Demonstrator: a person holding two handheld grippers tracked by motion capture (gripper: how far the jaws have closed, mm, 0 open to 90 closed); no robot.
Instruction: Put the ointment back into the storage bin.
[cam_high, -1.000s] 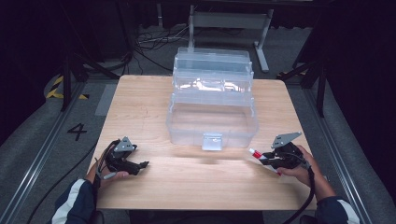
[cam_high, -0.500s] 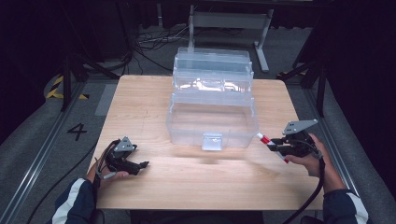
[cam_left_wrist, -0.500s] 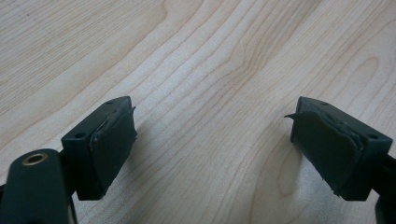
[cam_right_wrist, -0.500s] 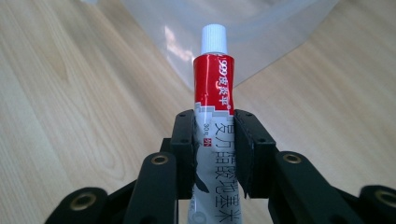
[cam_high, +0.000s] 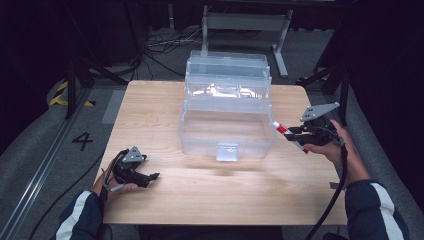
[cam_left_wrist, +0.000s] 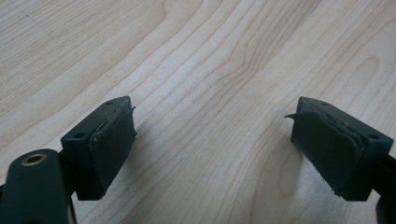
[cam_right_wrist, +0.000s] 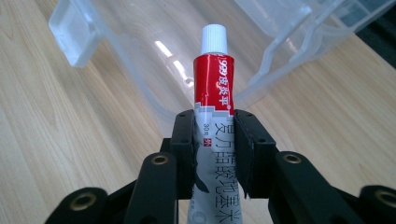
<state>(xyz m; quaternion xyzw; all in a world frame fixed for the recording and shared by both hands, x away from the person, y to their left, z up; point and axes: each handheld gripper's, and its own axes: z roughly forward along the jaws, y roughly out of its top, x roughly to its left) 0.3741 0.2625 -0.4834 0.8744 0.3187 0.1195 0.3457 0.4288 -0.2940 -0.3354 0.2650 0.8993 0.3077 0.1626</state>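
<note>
Beside the right end wall of the clear plastic tiered storage box (cam_high: 227, 117) on the light wooden table (cam_high: 210, 200): right gripper (cam_high: 289, 133), jaws clamped on a red-and-white ointment tube with a white screw cap (cam_right_wrist: 214, 93), cap pointed at the box, raised off the wood. Well left of the box, near its front: left gripper (cam_high: 150, 177), jaws wide apart, nothing between, low over bare wood.

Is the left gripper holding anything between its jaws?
No, the left gripper has its jaws wide apart over the bare wooden table, with nothing between them.
</note>
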